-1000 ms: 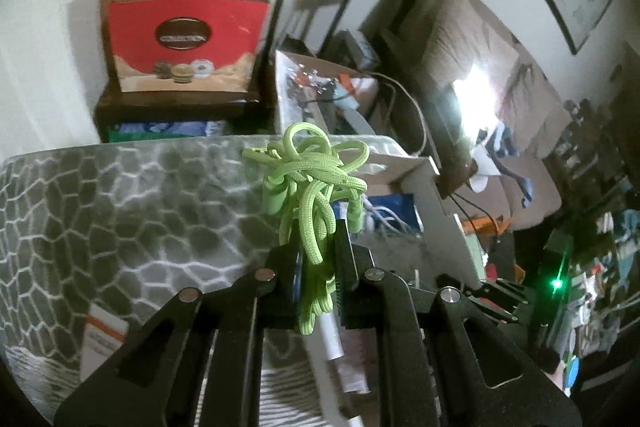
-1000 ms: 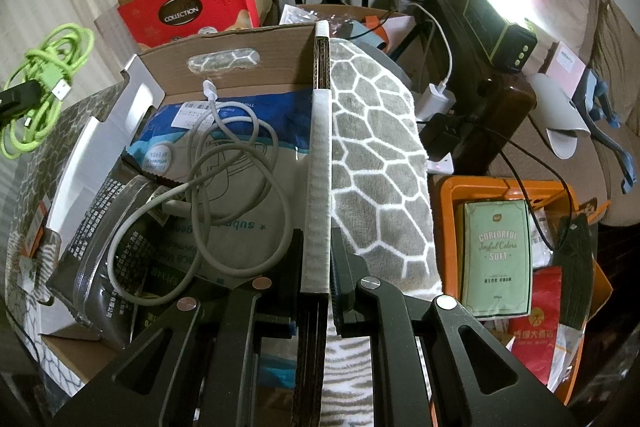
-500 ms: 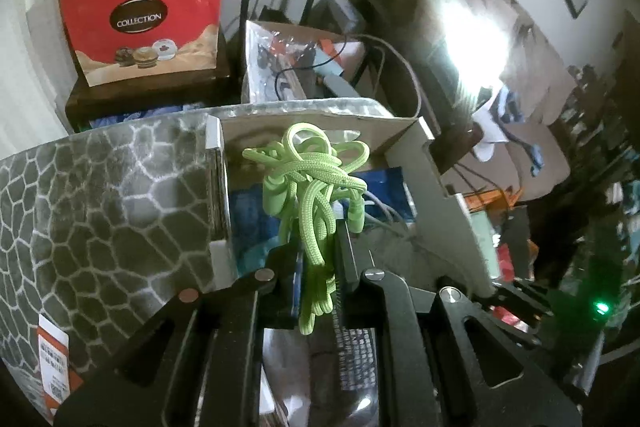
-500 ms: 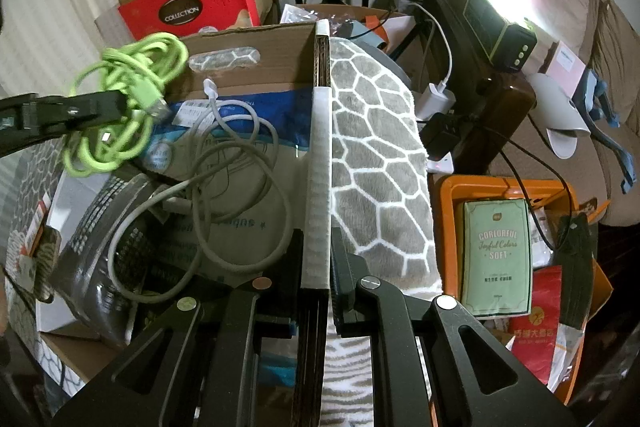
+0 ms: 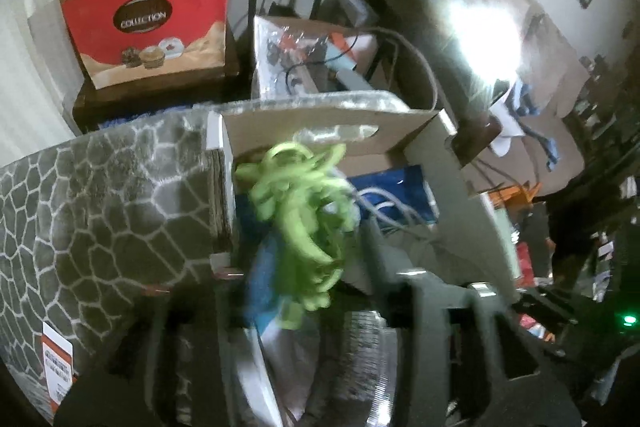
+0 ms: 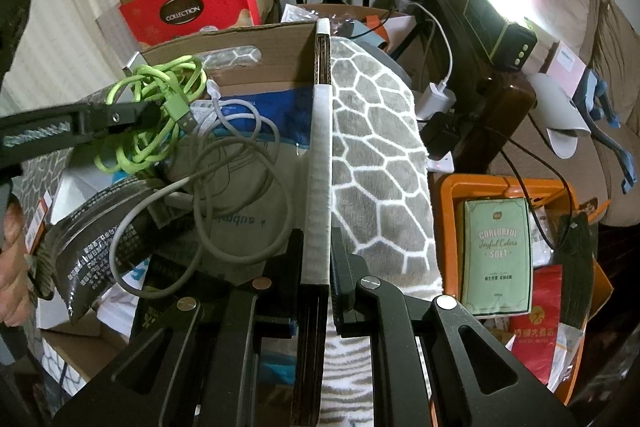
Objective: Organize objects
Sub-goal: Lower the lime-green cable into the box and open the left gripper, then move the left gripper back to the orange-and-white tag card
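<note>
A bundled bright green cable [image 6: 160,115] hangs over the open cardboard box [image 6: 240,39], still at the tip of my left gripper [image 6: 148,115]. In the left wrist view the green cable [image 5: 304,211] is blurred and my left gripper [image 5: 296,259] has its fingers spread wide apart around it. My right gripper [image 6: 318,279] is shut on the box's right wall flap [image 6: 320,147]. A grey cable [image 6: 224,187] lies coiled in the box on bags.
A grey honeycomb-pattern blanket [image 6: 376,155] drapes beside the box on both sides. An orange bin [image 6: 516,187] with packets stands to the right. Red gift boxes [image 6: 188,7] are stacked behind. A black foil bag [image 6: 92,243] lies in the box.
My left gripper carried the green cable right, over the box, then its fingers spread open and the cable is dropping. My right gripper has stayed clamped on the flap.
</note>
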The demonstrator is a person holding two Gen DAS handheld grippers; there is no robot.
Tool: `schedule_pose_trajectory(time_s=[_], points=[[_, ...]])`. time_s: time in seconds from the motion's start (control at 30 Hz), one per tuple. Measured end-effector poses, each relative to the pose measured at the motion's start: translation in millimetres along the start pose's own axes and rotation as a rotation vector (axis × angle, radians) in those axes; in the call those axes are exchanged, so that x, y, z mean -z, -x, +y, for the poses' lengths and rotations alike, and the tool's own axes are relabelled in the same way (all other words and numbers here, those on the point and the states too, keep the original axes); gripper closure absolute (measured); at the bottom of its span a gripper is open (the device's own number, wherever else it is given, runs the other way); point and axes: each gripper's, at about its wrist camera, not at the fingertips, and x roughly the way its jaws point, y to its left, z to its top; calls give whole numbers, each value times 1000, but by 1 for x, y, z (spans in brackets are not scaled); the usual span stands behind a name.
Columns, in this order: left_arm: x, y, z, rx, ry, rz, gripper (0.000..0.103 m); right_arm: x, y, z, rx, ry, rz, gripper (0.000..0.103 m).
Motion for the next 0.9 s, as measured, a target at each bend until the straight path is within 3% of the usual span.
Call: schedule_pose_trajectory(time_s=[0.07, 0.33, 0.53, 0.9], points=[[-1, 10, -1, 13, 3, -15, 45, 0, 0, -1, -1, 1, 0, 93], [-1, 54, 11, 0, -9, -67, 36, 0, 0, 0, -1, 1, 0, 93], [12, 83, 34, -83, -24, -91, 12, 1, 0, 0, -2, 0, -1, 93], [59, 124, 110, -153, 34, -71, 8, 1, 0, 0, -1, 0, -1, 93]])
